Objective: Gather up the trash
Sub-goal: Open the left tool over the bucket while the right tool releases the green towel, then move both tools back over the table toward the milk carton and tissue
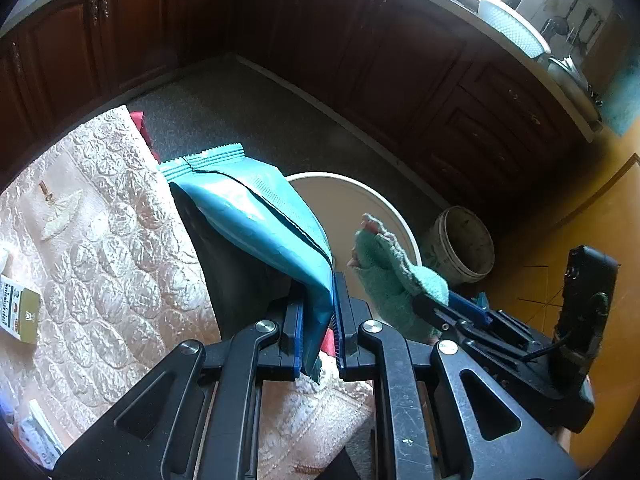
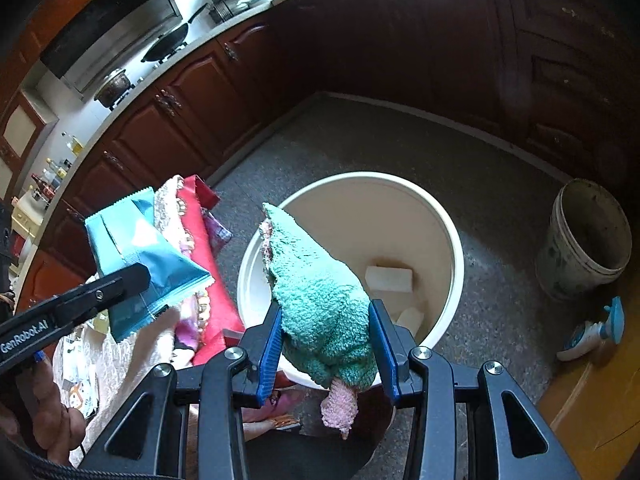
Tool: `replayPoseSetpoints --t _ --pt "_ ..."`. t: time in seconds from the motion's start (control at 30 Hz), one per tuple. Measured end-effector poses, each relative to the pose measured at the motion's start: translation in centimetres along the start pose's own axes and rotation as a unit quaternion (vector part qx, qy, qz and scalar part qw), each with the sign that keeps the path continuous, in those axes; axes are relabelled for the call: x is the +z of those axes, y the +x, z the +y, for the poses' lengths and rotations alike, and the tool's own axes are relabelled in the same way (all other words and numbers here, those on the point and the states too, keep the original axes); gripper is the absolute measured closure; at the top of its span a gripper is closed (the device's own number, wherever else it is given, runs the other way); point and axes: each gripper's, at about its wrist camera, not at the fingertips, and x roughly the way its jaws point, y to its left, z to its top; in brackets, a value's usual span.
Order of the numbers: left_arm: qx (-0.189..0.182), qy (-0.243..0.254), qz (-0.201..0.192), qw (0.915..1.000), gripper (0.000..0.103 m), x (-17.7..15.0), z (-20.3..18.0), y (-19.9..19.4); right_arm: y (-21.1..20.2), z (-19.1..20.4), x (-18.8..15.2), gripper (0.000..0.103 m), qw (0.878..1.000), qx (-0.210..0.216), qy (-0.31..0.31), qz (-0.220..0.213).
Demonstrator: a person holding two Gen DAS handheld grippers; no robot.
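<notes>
Two hand-held grippers carry trash toward a white bin [image 2: 448,240] that stands on the kitchen floor [image 2: 500,208], just beside a table [image 1: 100,240] covered with a quilted cloth.

The left hand-held gripper [image 1: 318,332] is clamped tight on the lower edge of a teal wrapper [image 1: 256,220]. The wrapper is thin and flat, so the pads meet almost fully; it stands up and away from the fingers, over the table's edge and short of the bin's rim.

The right hand-held gripper [image 2: 326,340] is part-closed on a bunched green cloth [image 2: 320,300] with a pink end hanging below the pads. The bulk of the cloth keeps the jaws apart. In the right wrist view the cloth lies over the bin's mouth, pointing steeply down, which suits a drop.

Two white items [image 2: 390,278] already lie on the bin's bottom. A small box [image 1: 20,312] and other litter remain on the table, so the task appears partly done.

A second, dirty bucket [image 2: 588,236] and a spray bottle [image 2: 596,330] stand well apart to the right.

The likely step in hand is release over the bin; the wrapper probably needs to travel further first.
</notes>
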Motion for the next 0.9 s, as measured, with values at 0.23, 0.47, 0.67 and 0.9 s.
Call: replayPoseSetpoints --t 0.23,0.47,0.67,0.9 --pt "-0.001 0.001 0.000 1.0000 0.081 0.0 -0.5 1.0 1.9 -0.4 -0.4 0.062 1.000 -0.012 0.014 0.021" --pt "-0.011 -0.015 0.007 0.9998 0.064 -0.8 0.7 1.0 2.5 -1.2 -0.8 0.050 0.999 -0.023 0.028 0.030" --pt "-0.005 -0.022 0.000 0.9998 0.064 -1.4 1.6 0.0 2.4 -0.8 -1.0 0.050 0.999 -0.022 0.027 0.034" --pt "0.016 -0.029 -0.012 0.9994 0.064 -2.0 2.8 -1.6 1.7 0.4 -1.2 0.050 0.999 -0.021 0.012 0.027"
